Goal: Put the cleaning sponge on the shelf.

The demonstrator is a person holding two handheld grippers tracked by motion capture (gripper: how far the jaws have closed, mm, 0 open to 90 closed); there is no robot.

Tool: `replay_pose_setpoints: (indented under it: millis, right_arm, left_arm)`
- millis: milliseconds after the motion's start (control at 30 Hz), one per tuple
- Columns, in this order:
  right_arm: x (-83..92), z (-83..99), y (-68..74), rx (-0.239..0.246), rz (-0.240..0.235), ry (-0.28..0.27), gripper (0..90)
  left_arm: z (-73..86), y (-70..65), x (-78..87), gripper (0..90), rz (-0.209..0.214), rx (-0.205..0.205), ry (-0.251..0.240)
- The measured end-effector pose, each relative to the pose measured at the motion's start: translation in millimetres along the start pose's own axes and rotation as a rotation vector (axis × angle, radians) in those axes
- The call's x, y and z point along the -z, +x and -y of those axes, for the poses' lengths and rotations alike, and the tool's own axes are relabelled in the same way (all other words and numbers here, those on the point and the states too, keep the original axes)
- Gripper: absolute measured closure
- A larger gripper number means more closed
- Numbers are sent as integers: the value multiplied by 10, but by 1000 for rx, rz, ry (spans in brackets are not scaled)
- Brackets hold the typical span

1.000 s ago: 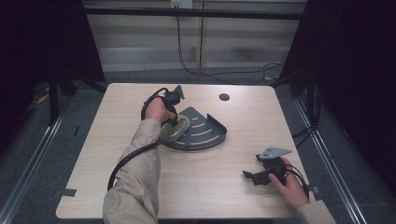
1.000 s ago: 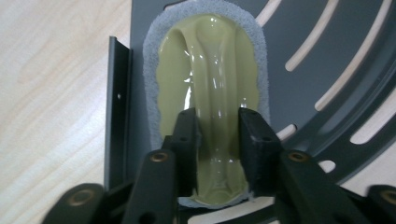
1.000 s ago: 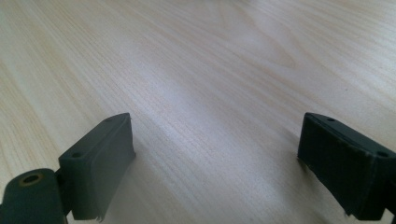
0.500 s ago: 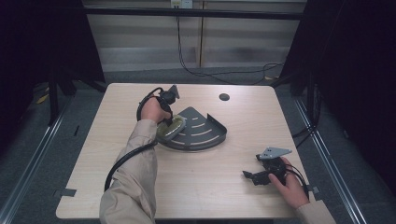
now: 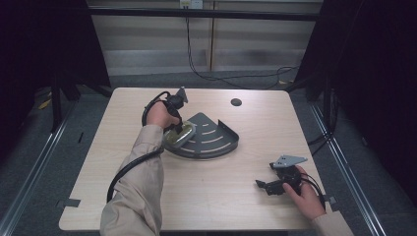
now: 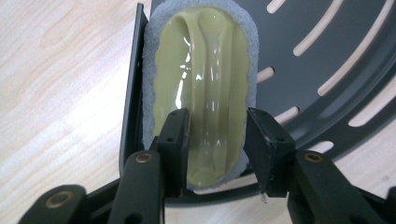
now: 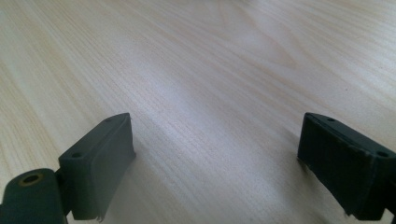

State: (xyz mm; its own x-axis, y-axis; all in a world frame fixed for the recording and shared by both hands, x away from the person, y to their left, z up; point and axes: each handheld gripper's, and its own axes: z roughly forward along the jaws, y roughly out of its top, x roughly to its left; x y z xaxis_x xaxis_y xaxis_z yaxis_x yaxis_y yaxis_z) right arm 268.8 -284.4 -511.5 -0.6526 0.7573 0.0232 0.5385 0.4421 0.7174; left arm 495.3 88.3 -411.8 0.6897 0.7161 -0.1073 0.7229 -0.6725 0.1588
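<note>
Left gripper: jaws just been opening, now parted a little, straddling near end of pale green sponge, pads just off its sides. Sponge lies on left edge of grey slotted tray mid-bench, long axis running straight away from jaws. Right gripper: jaws spread wide, nothing between, low over bare bench.

In the high view, the left hand and its sleeve cover the near left part of the dark slotted tray, and the pale green object there is too small to identify. In the left gripper view, the tray's curved wall is cut off by the right edge, and the black jaws hide the object's lower end. The small dark disc at the table's far side is too small to identify.
</note>
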Motion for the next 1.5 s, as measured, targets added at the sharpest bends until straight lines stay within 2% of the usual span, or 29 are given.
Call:
replay_pose_setpoints:
  millis: [100, 167, 267, 500, 533, 633, 833, 1233, 1500]
  right_arm:
    - [0, 0, 0, 0, 0, 0, 101]
    - [0, 0, 0, 0, 0, 0, 101]
    - [0, 0, 0, 0, 0, 0, 101]
    - [0, 0, 0, 0, 0, 0, 101]
    - [0, 0, 0, -1, 0, 0, 101]
    - [1, 1, 1, -1, 0, 0, 102]
    - [1, 1, 2, -1, 0, 0, 101]
    - [-1, 2, 3, -2, -2, -3, 101]
    - [-1, 3, 2, -1, -2, -3, 101]
  left_arm:
    - [28, -6, 43, 581, 0, 8, -3]
    - [47, -6, 69, 542, 3, 10, -5]
    - [74, 5, 110, 516, -11, 15, -12]
    - [149, 12, 181, 465, -1, 41, -15]
    - [161, 26, 192, 458, 3, 33, -6]
    - [208, 36, 215, 435, 4, 57, -4]
    - [301, 58, 254, 389, -1, 51, -10]
    - [547, 109, 295, 327, 4, 72, -27]
    - [726, 111, 304, 295, 2, 67, -56]
